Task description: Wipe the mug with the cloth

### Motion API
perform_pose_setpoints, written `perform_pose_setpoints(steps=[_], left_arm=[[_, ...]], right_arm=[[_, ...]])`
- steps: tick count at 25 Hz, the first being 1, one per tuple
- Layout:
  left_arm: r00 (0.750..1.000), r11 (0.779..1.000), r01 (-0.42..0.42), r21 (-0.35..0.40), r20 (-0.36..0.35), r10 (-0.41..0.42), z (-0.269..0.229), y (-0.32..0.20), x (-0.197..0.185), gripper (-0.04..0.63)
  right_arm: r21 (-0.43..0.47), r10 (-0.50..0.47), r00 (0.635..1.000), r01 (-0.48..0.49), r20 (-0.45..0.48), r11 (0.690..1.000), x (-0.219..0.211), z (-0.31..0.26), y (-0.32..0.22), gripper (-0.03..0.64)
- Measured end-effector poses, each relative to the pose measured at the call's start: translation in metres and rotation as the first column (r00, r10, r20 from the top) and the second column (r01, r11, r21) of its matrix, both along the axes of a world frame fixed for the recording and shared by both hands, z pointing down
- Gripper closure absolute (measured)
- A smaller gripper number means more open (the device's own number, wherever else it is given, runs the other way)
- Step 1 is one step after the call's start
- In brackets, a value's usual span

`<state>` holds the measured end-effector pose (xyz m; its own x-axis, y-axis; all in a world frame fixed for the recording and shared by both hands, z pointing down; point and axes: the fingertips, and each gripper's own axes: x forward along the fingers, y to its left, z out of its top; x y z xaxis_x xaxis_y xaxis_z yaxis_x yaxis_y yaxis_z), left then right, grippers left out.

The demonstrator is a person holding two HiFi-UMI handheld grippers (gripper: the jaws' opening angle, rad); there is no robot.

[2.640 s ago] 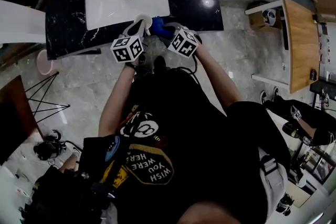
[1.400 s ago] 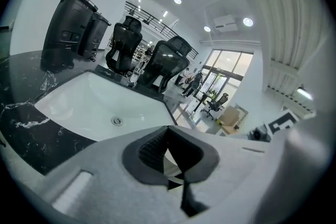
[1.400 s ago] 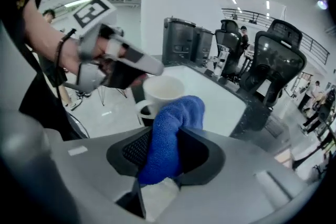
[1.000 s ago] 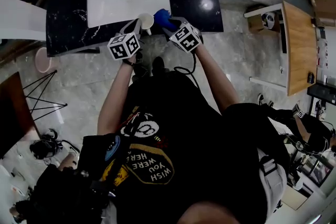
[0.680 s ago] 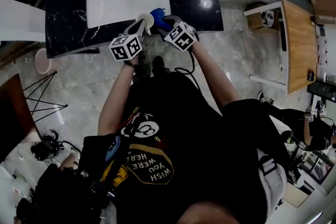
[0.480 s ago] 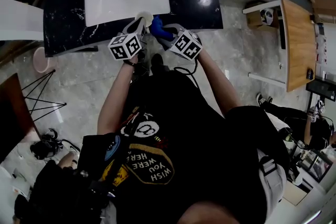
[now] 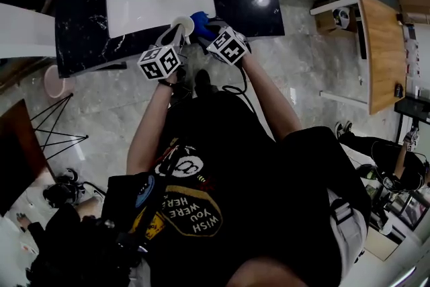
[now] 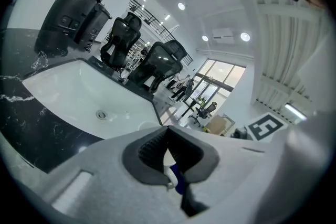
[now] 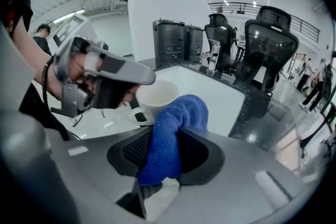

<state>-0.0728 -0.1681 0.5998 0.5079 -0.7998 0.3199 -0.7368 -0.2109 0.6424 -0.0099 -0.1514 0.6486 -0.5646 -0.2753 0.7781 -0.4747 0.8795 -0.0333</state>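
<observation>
Wiping in progress, completion not evident: left gripper [image 7: 176, 33] clamps the mug [image 7: 183, 25] at the sink's [image 7: 134, 7] front edge, and right gripper [image 7: 211, 29] grips the cloth [image 7: 199, 18], apparently against the mug.

left gripper [image 7: 176, 32] and right gripper [image 7: 205, 25] both clamped; arms stretched forward, tips close together

I'm seeing black T-shirt [image 7: 228, 158] bearing yellow-white printed patch [image 7: 191, 206]; left tongs [image 7: 174, 33] and right tongs [image 7: 210, 29] showing grey shells, black-white marker cubes [image 7: 161, 62]; black cable [image 7: 234, 88] trailing from right tongs.
</observation>
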Motion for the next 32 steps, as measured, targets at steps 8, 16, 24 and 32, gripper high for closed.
perform_pose_setpoints(steps=[8, 16, 24, 32], left_arm=[[1.0, 1.0, 0.017, 0.005, 0.011, -0.017, -0.001, 0.001, -0.002, 0.591], [1.0, 1.0, -0.009, -0.005, -0.007, 0.009, 0.002, 0.007, 0.009, 0.591], [1.0, 1.0, -0.013, 0.006, -0.006, 0.013, 0.0, 0.012, 0.012, 0.591], [0.998, 0.999, 0.04, 0.019, 0.037, -0.041, -0.007, 0.027, -0.012, 0.591]], right_arm=[[-0.003, -0.04, 0.996, 0.041, 0.08, 0.999, 0.007, -0.027, 0.022, 0.474], [-0.013, -0.012, 1.0, 0.013, 0.016, 1.0, 0.004, -0.005, -0.025, 0.476], [0.006, -0.087, 0.99, 0.087, 0.114, 0.996, 0.016, -0.02, 0.03, 0.477], [0.106, 0.225, 0.974, -0.224, 0.002, 0.969, 0.075, -0.009, -0.038, 0.37]])
